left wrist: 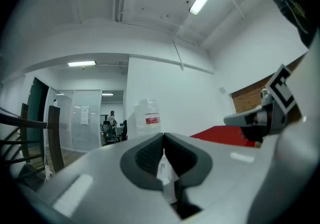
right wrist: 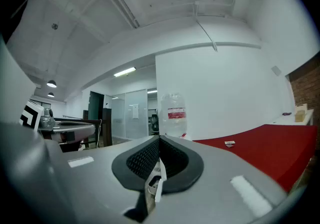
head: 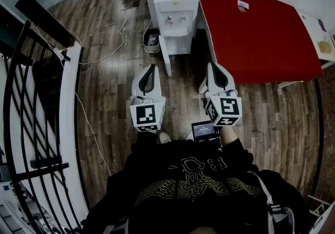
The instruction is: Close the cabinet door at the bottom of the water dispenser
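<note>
In the head view the white water dispenser [head: 176, 15] stands against the far wall with a bottle on top. Its bottom cabinet door [head: 166, 60] swings out toward me, seen edge-on. My left gripper [head: 152, 67] is shut and empty, held level just left of the door's free edge. My right gripper [head: 211, 65] is also shut and empty, off to the door's right near the red table. The left gripper view shows the bottle [left wrist: 148, 117] past the closed left gripper [left wrist: 163, 136]. In the right gripper view the bottle [right wrist: 176, 114] rises beyond the closed right gripper [right wrist: 160, 139]. The cabinet is hidden in both gripper views.
A red table [head: 256, 34] fills the right side, close to the dispenser. A small bin [head: 152, 40] sits left of the dispenser, and a white cable [head: 121, 34] trails over the wood floor. A black railing [head: 31, 102] curves along the left. A small screen [head: 204, 131] hangs at my waist.
</note>
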`<state>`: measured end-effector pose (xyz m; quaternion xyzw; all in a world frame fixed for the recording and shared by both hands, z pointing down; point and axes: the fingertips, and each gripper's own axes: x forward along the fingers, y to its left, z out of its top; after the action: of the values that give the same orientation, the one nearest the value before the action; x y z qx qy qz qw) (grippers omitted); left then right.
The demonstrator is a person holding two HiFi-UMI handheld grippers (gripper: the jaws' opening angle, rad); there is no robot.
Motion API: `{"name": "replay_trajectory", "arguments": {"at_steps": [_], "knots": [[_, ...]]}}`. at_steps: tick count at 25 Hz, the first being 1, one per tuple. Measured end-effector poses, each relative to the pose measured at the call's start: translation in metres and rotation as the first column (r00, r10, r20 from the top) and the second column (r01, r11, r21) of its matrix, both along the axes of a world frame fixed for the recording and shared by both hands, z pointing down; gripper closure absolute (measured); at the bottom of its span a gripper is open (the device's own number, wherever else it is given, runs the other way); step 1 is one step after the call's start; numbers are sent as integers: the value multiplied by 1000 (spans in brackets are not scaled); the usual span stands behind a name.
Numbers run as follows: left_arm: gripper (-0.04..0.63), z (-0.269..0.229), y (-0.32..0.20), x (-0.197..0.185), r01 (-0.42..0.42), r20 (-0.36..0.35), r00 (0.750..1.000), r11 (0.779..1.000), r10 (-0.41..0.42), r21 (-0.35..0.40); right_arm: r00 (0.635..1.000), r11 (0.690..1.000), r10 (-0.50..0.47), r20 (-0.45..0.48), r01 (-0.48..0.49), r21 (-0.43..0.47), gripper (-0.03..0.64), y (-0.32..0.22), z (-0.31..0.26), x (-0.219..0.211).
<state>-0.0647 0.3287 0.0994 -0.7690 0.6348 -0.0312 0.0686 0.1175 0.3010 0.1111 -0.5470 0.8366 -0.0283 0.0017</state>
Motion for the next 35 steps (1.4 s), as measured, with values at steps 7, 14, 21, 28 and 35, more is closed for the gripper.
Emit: {"name": "replay_trajectory", "arguments": {"at_steps": [7, 14, 21, 28, 35], "knots": [[588, 3, 4, 18, 4, 0, 1000, 1000, -4, 0, 1000, 1000, -13, 1, 13, -4, 618, 5, 2, 14], [589, 7, 3, 43, 12, 0, 1000, 1000, -12, -12, 1000, 1000, -12, 16, 12, -25, 618, 0, 10, 42], [588, 18, -20, 38, 28, -8, 1000, 999, -28, -39, 1000, 999, -25, 16, 26, -40, 618, -25, 22, 37], [589, 28, -94, 7, 31, 4, 1000, 999, -31, -25, 1000, 999, -16, 1, 16, -40, 618, -93, 32, 9], [589, 17, -165, -28, 4, -5, 1000, 1000, -4, -18, 1000, 999, 2, -5, -3, -44, 618, -165, 29, -26]]}}
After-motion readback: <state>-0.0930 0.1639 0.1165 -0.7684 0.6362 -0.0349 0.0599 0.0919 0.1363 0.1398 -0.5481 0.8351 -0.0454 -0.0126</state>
